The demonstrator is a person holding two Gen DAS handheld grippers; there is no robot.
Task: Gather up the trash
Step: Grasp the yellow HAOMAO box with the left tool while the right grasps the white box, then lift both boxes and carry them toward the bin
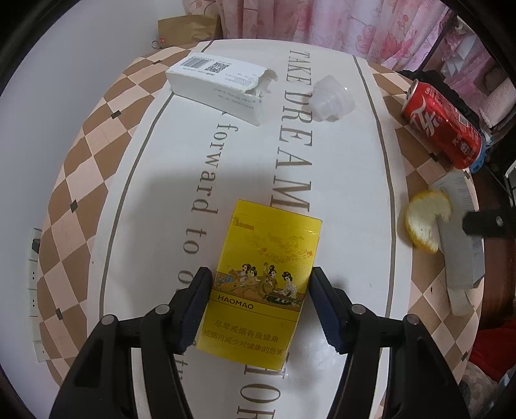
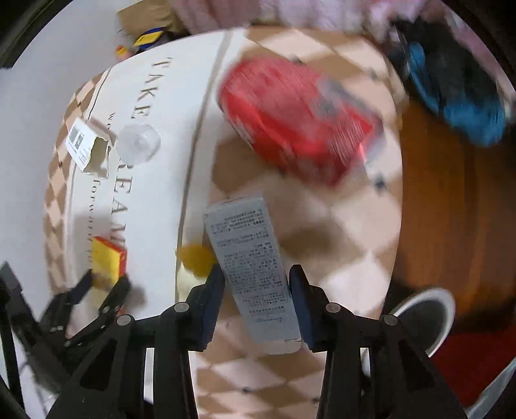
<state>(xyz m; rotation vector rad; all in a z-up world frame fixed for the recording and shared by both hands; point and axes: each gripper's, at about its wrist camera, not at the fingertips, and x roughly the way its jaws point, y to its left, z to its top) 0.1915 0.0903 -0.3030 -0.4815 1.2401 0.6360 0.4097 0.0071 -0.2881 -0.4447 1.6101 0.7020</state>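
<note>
My left gripper (image 1: 259,277) is shut on a yellow cigarette pack (image 1: 264,258) that lies flat on the table; both pads touch its long sides. My right gripper (image 2: 256,277) is shut on a grey printed box (image 2: 250,254) and holds it above the table's right edge. That box also shows in the left wrist view (image 1: 458,235). The yellow pack and the left gripper show at the lower left of the right wrist view (image 2: 106,258). A red soda can (image 1: 441,122) lies on its side at the right. A torn white box (image 1: 219,83), a clear plastic cup (image 1: 332,100) and an orange peel (image 1: 425,222) lie on the table.
The round table (image 1: 96,154) has a checkered brown border and a white printed middle. Pink curtains (image 1: 322,19) and a brown paper bag (image 1: 187,29) stand beyond it. A wooden floor (image 2: 451,193), a shoe (image 2: 425,319) and a blue-black bag (image 2: 458,96) are to the right.
</note>
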